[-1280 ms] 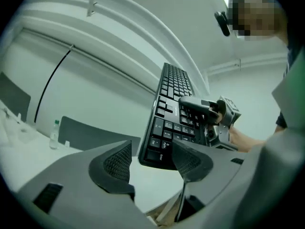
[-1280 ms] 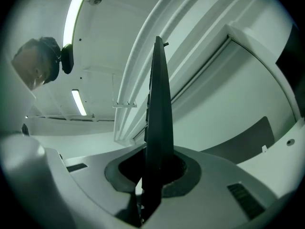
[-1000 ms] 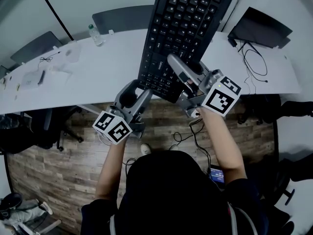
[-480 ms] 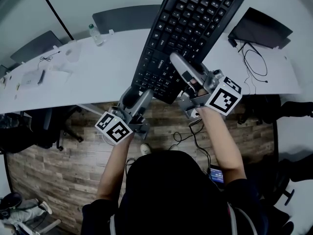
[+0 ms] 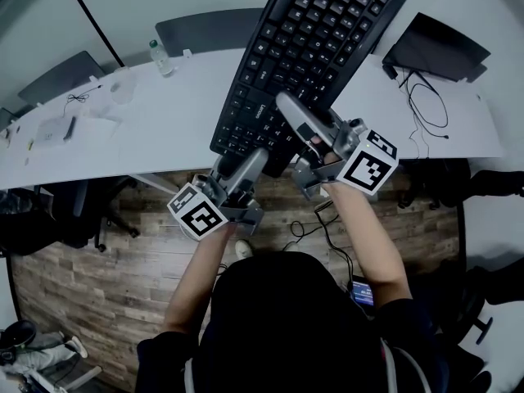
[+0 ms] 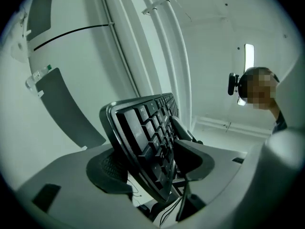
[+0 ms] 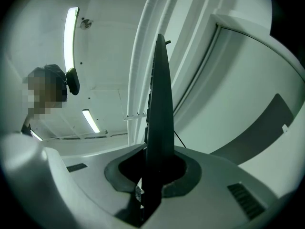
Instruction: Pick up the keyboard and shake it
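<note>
Gripping the black keyboard (image 5: 311,47) at its near end, both grippers are holding it in the air above the white worktop (image 5: 164,113). Left gripper (image 5: 250,164): jaws are clamping the near left corner, one pad pressing on the keys. Right gripper (image 5: 296,121): jaws are pinching the thin near right edge. A bottle (image 5: 160,58) is standing on the worktop beyond.

Keyboard (image 5: 311,47): far end cut off by head view's top edge.
Table (image 5: 180,109), left end: small items (image 5: 56,129) too small to identify.
</note>
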Tool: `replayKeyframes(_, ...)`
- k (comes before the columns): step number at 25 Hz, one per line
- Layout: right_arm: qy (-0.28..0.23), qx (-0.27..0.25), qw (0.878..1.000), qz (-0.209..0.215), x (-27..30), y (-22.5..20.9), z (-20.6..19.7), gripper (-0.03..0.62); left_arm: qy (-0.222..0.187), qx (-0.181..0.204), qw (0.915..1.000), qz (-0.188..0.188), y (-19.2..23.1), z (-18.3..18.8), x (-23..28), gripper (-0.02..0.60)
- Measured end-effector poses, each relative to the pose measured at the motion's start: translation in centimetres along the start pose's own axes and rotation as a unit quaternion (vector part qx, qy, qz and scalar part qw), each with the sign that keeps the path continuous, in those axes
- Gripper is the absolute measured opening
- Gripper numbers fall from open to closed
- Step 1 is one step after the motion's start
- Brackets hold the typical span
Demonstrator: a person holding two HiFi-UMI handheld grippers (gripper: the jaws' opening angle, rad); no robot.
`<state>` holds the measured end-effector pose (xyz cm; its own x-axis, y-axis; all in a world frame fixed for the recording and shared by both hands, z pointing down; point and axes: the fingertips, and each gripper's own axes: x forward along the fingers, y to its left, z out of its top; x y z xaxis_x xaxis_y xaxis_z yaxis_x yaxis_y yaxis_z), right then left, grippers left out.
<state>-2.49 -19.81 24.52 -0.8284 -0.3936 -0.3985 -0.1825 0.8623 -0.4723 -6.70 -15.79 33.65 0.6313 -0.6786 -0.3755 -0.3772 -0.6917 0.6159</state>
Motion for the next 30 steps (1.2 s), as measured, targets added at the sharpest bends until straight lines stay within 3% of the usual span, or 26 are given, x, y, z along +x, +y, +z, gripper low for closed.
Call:
replayKeyframes(8,-0.006,0.029,1.0,0.009,-0.1,-0.3,-0.3,0.078,-0.024,-0.02,0.9993,-0.023,-0.7,0.1,1.8,0.285)
replayKeyframes(20,-0.019,0.066,0.998,0.0,-0.3,-1.1,-0.7,0.091,-0.055,-0.033,0.9952,-0.073,-2.2,1.0,0.4,0.106)
replayKeyframes(25,-0.035,0.097,0.995,0.007,-0.5,-1.7,-0.7,0.1,-0.061,-0.041,0.9942,-0.078,-2.3,2.2,0.0,0.095)
replayKeyframes(30,-0.026,0.088,0.996,0.008,-0.3,-1.6,-1.0,0.103,-0.058,-0.051,0.9935,-0.084,-2.1,2.3,-0.3,0.094)
